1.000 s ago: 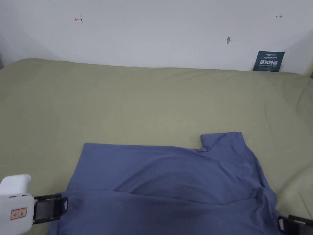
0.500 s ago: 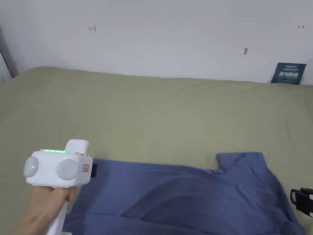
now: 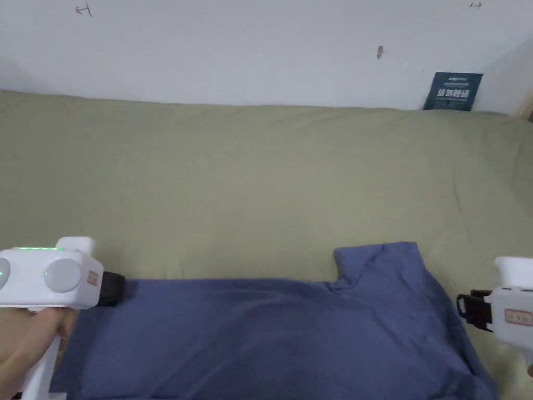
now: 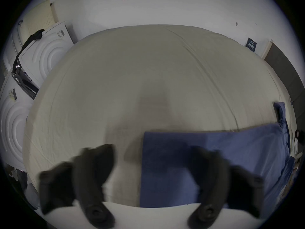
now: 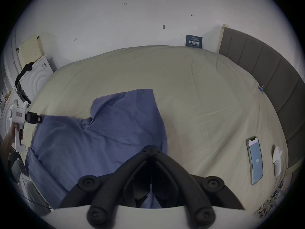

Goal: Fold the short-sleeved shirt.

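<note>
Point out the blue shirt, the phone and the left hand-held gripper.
blue shirt (image 3: pixel 270 333): head view, middle of the body panel.
phone (image 5: pixel 255 160): right gripper view, its lit screen.
left hand-held gripper (image 4: pixel 153 171): left gripper view, midway between its fingertips.

Bed (image 3: pixel 260 172) covered by an olive-green sheet, bounded by a white wall. A blue short-sleeved shirt (image 3: pixel 270 333) lies flat on the sheet between the left gripper (image 3: pixel 117 289) and the right gripper (image 3: pixel 463 307). A phone (image 5: pixel 255 160) and a small white object (image 5: pixel 277 160) lie right of the right gripper.
</note>
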`<act>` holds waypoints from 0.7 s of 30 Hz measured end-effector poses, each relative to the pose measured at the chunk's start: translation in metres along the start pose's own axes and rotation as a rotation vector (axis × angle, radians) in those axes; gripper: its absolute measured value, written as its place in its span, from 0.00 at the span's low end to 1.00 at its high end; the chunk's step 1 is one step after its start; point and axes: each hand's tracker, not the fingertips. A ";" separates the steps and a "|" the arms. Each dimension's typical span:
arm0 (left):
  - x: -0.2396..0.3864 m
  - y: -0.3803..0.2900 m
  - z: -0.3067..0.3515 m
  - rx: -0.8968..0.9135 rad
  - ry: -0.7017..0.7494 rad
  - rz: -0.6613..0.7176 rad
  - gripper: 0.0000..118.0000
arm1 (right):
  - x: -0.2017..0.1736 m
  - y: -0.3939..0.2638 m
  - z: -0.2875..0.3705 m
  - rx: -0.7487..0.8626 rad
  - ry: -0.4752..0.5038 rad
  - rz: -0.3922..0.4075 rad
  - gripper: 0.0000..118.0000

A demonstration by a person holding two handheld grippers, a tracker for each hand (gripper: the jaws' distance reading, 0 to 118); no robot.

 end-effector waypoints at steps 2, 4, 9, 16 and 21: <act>0.002 -0.002 0.006 0.005 -0.086 0.024 0.18 | 0.003 0.007 -0.009 -0.015 0.002 -0.006 0.02; 0.009 -0.004 0.009 0.003 -0.088 0.038 0.08 | 0.005 0.014 -0.018 -0.025 0.002 -0.006 0.02; 0.012 -0.001 0.006 0.001 -0.055 -0.016 0.05 | 0.008 0.032 -0.045 -0.124 0.025 -0.010 0.65; 0.009 0.002 0.005 -0.007 -0.068 -0.004 0.05 | 0.013 0.034 -0.090 -0.214 -0.019 0.020 0.87; 0.005 0.005 0.005 -0.009 -0.071 -0.015 0.05 | 0.021 0.027 -0.086 -0.182 0.028 -0.021 0.05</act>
